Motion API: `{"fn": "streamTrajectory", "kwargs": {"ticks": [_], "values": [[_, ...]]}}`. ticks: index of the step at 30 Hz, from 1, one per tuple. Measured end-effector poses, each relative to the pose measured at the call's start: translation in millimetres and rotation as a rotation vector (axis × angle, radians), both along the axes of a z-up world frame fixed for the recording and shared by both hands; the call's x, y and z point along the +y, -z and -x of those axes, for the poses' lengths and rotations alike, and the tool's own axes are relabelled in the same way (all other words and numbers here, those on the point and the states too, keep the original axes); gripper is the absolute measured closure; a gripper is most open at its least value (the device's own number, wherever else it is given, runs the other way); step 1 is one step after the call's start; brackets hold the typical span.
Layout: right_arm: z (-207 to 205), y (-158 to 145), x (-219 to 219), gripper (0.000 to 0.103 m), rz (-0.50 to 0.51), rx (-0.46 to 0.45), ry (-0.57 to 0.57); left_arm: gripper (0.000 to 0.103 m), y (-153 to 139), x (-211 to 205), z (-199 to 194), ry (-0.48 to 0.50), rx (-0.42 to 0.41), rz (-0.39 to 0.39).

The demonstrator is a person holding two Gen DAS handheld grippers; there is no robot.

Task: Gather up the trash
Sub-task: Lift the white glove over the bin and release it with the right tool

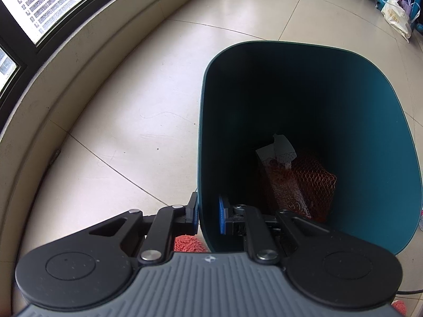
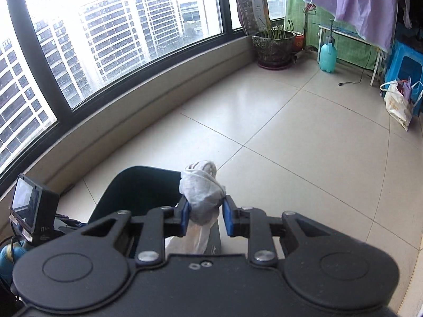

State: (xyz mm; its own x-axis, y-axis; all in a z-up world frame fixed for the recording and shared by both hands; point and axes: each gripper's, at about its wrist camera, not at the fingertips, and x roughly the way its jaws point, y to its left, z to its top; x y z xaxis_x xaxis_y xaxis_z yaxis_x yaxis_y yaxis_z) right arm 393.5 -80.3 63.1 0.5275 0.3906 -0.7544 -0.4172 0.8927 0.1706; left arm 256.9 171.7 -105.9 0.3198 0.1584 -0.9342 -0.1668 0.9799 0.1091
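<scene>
Two tools grip: left [image 1: 208,215] clamps the bin [image 1: 391,137] wall, right [image 2: 205,212] a wadded cloth [image 2: 202,192].

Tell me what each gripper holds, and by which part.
Left gripper clamps the bin wall at its rim. Right gripper pinches a white cloth bundle around its middle.

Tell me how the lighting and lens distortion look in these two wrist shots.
Left wrist view: the bin interior is deep in shadow, and the window ledge bows from the fisheye. Right wrist view: windows are blown out, and the floor carries soft glare.
</scene>
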Motion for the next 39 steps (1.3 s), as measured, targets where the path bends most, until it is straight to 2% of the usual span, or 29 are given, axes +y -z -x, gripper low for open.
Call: {"fn": "streamTrajectory", "kwargs": {"ticks": [3,6,12,18,22,26,32,39], "values": [[-14,16,25,0.079,0.006,-0.01,-0.034,0.09,-1,1,0,0.001,-0.001,0.006],[-19,45,50,0.079,0.021,0.0,-0.064,0.09,-1,2,0,0.006,-0.004,0.007],[-22,96,84,0.078,0.071,0.062,-0.099,0.09,-2,3,1,0.005,-0.004,0.013],[-34,152,104,0.078,0.134,0.173,-0.074,0.09,-4,5,2,0.008,-0.007,0.018],[-27,177,111,0.075,0.168,0.239,-0.066,0.09,-3,5,2,0.01,-0.008,0.018],[-21,182,110,0.071,0.168,0.281,-0.103,0.09,-3,7,2,0.01,-0.009,0.025],[-13,170,100,0.05,0.149,0.277,-0.133,0.09,-3,8,2,0.01,-0.008,0.026],[-4,130,76,0.05,0.07,0.274,-0.154,0.09,-3,8,2,0.01,-0.008,0.025]]}}
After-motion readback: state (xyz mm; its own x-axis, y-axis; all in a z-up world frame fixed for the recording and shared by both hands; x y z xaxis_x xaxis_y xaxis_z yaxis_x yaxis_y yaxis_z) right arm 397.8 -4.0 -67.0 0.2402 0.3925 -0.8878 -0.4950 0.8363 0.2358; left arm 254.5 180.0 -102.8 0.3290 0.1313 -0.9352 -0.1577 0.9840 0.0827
